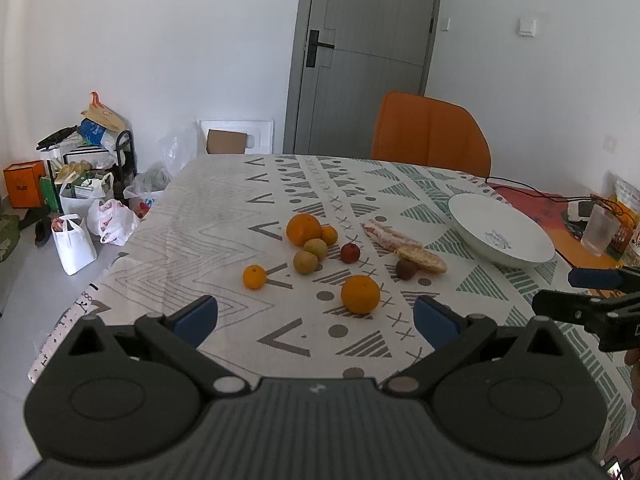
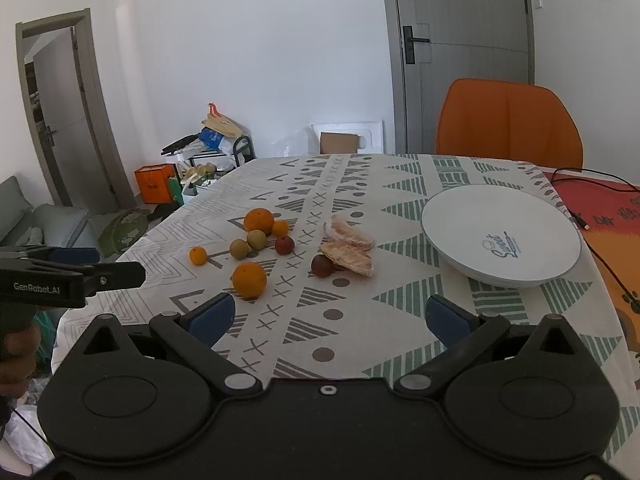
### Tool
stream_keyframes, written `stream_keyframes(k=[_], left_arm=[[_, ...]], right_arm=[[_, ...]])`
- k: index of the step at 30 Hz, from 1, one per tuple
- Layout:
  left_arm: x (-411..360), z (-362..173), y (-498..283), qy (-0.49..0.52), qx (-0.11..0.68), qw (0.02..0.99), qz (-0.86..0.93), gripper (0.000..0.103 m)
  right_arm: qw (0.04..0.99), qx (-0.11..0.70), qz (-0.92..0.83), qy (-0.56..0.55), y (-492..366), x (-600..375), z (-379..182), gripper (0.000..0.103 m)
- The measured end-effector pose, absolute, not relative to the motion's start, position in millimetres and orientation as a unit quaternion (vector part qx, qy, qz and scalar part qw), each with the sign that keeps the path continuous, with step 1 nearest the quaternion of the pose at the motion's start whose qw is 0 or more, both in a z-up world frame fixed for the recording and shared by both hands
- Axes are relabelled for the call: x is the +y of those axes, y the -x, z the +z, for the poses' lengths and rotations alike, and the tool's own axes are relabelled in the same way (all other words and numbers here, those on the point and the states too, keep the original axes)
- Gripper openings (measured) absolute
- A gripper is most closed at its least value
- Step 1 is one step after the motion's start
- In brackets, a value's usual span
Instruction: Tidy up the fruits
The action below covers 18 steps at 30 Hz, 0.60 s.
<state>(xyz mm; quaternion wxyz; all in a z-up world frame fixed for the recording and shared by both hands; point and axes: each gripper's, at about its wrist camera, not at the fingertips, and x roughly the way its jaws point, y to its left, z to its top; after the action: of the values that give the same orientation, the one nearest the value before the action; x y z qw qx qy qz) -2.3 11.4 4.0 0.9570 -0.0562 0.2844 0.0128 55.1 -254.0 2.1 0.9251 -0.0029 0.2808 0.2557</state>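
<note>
Fruit lies loose on the patterned tablecloth [image 1: 224, 240]: a large orange [image 1: 360, 294] nearest me, another large orange [image 1: 303, 229], two small oranges [image 1: 254, 277], two greenish round fruits [image 1: 306, 262], a red fruit [image 1: 350, 253], a dark brown fruit [image 1: 405, 269] and peeled pomelo segments [image 1: 420, 258]. A white bowl [image 1: 500, 236] stands empty at the right. My left gripper [image 1: 316, 320] is open and empty above the near table edge. My right gripper [image 2: 328, 316] is open and empty; the large orange [image 2: 249, 280] sits just past its left finger, the bowl [image 2: 500, 236] ahead right.
An orange chair [image 1: 430, 134] stands behind the table. A plastic cup [image 1: 599, 232], cables and packets lie at the far right. Bags and boxes [image 1: 80, 200] clutter the floor at left. A grey door [image 1: 360, 56] is behind.
</note>
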Motion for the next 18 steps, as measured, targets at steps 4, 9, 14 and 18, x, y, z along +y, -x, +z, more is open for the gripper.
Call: stream_keyframes(k=[4, 9, 14, 18], left_arm=[[11.8, 4.5, 2.1, 0.056, 0.283, 0.957, 0.013, 0.103], [11.5, 4.9, 2.2, 0.056, 0.283, 0.957, 0.013, 0.103], [11.3, 5.9, 1.9, 0.057, 0.282, 0.958, 0.014, 0.103], [11.8, 7.0, 2.3, 0.055, 0.281, 0.958, 0.013, 0.103]], right_arm=[[0.925, 0.28, 0.256, 0.004, -55.4, -254.3, 2.0, 0.103], [0.925, 0.281, 0.256, 0.004, -54.8, -254.1, 1.7, 0.103], [0.925, 0.281, 0.255, 0.003, -55.1, -253.9, 1.9, 0.103], [0.926, 0.282, 0.252, 0.003, -54.8, -254.6, 1.5, 0.103]])
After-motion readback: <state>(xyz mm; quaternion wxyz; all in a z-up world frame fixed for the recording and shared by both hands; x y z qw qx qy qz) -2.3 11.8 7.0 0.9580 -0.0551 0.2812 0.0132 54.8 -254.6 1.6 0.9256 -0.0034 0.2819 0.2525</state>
